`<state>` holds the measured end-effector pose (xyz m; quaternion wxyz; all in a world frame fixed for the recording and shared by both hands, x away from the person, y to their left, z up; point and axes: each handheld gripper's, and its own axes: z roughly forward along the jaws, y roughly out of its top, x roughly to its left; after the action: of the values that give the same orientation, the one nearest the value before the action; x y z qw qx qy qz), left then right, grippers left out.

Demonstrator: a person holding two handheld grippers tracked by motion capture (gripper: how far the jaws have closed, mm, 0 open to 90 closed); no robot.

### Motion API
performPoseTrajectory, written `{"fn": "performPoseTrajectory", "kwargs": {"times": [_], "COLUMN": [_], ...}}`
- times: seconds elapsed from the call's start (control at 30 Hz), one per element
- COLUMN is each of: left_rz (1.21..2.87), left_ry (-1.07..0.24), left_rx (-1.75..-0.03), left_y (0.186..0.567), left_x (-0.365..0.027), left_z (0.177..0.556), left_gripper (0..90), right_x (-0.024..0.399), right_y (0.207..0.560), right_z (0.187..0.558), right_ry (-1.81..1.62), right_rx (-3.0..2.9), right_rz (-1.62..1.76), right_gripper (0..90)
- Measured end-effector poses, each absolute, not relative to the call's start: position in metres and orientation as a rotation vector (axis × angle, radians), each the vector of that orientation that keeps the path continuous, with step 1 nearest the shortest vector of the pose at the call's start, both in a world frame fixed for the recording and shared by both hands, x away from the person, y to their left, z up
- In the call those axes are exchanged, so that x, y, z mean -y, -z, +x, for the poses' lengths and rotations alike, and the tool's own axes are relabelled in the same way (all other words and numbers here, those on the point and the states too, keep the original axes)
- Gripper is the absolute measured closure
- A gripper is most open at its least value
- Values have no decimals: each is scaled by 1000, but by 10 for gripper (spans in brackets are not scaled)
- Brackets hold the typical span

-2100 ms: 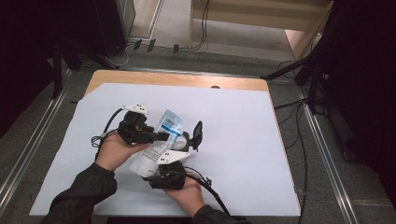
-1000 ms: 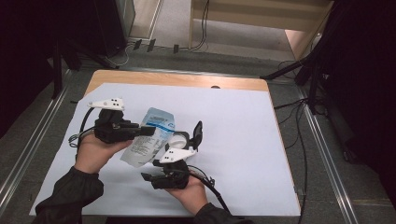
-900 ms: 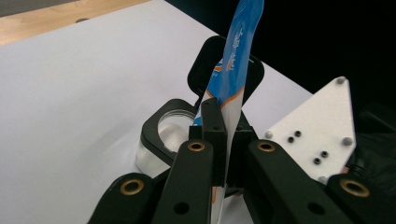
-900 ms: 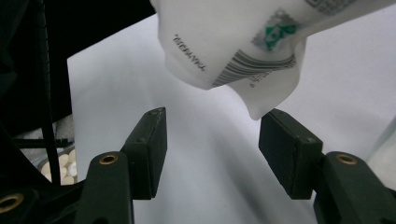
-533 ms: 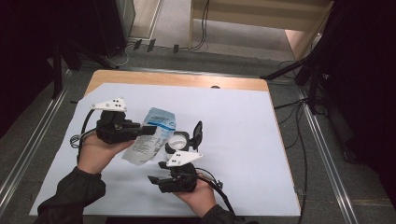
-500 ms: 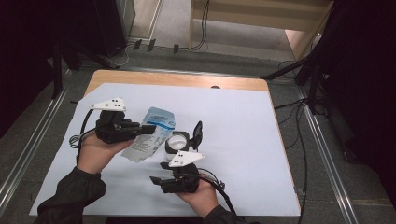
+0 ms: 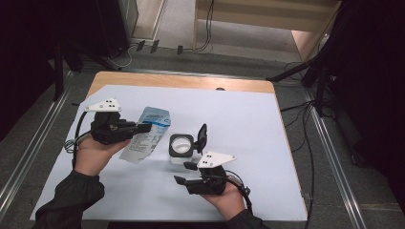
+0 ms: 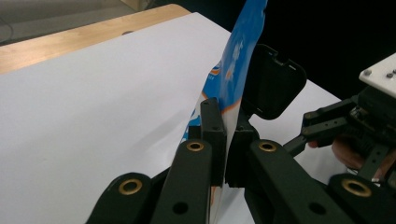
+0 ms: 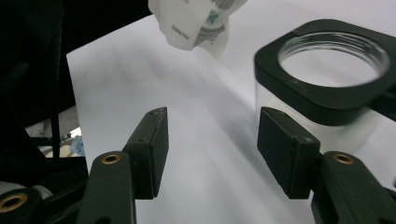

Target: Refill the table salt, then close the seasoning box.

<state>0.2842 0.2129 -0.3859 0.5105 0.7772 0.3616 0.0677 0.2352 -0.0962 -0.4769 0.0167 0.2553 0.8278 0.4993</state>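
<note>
My left gripper (image 7: 144, 127) is shut on the edge of a blue and white pouch (image 7: 149, 135), held tilted over the white sheet. In the left gripper view the jaws (image 8: 227, 135) pinch the pouch (image 8: 239, 56) edge-on. A clear jar with a black square rim (image 7: 181, 145) stands to the right of the pouch, its hinged black lid (image 7: 202, 135) standing open. My right gripper (image 7: 184, 172) is below the jar, near the table's front edge, open. In the right gripper view nothing lies between the pads (image 9: 210, 149); the jar (image 9: 327, 88) stands just beyond the right jaw.
A white sheet (image 7: 248, 119) covers most of the wooden table (image 7: 181, 81). Cables trail from both grippers. Dark stands and cables on the floor surround the table's far and right sides.
The left gripper carried the pouch left, away from the jar, then held still. The right gripper has drawn back from the jar toward the right and the front edge.
</note>
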Motion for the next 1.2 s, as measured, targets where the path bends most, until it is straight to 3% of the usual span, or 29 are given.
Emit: {"fn": "performPoseTrajectory", "kwargs": {"times": [0.87, 1.2], "left_rz": [1830, 1833], "left_ry": [-208, -289], "left_rx": [-998, -1002], "left_y": [407, 412], "left_x": [-244, -246], "left_z": [310, 329], "left_gripper": [900, 900], "right_x": [135, 148], "right_y": [474, 479], "right_z": [260, 263], "right_ry": [-1492, -1447], "right_rx": [-2536, -2503], "right_rz": [913, 1004], "right_gripper": [452, 446]}}
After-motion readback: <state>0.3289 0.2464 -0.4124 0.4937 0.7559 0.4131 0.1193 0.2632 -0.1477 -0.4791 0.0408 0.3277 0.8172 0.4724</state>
